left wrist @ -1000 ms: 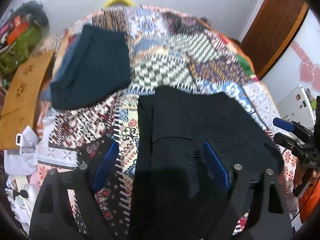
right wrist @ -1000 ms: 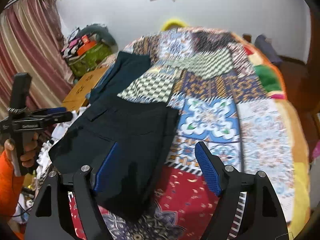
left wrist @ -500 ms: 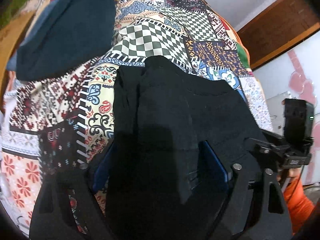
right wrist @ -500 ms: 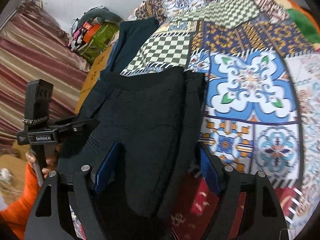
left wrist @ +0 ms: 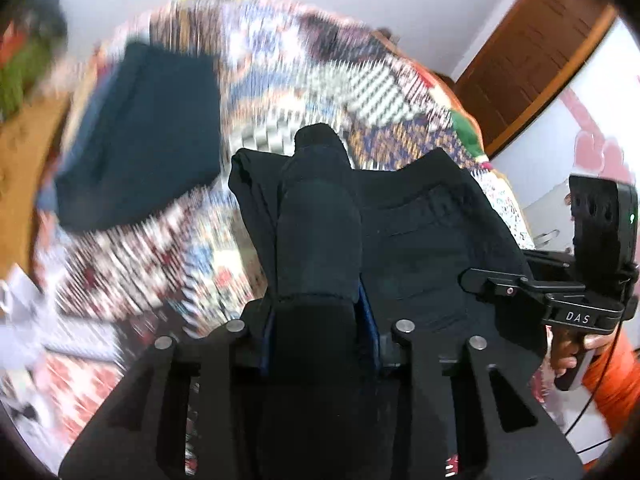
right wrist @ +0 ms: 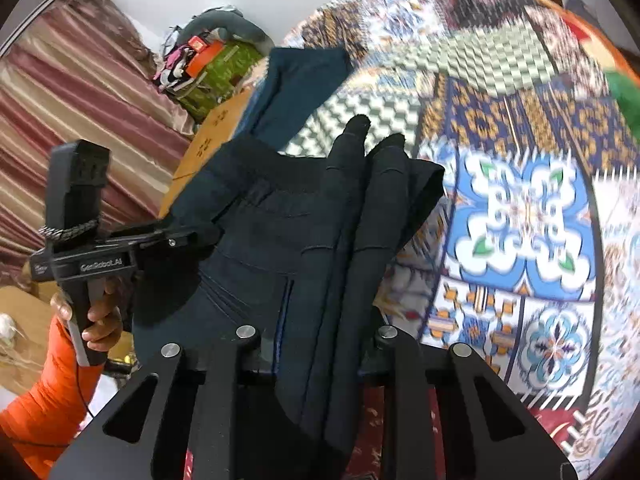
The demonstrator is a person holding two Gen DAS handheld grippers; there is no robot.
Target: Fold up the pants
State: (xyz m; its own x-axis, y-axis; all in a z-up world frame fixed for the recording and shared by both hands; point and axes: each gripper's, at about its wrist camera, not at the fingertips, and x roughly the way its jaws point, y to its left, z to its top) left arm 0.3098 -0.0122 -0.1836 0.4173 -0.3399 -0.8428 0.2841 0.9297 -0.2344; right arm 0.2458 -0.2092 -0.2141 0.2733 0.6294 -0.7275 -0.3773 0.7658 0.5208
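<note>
Black pants lie on a patchwork bedspread. My left gripper is closing its jaws on a raised ridge of the pants' left part, and the blue pads press the cloth. In the right wrist view the pants bunch up between the fingers of my right gripper, whose jaws are also closing on the cloth at the pants' right edge. Each gripper shows in the other's view: the right gripper at the pants' right side, the left gripper at their left side.
A folded dark teal garment lies further back on the bed, also the teal garment. A cardboard box, a green bag and a striped curtain stand left of the bed. A wooden door is at the right. An orange sleeve is low left.
Both grippers went from wide open over the flat pants to closed in on the cloth. The fabric now stands up in a ridge between each pair of fingers.
</note>
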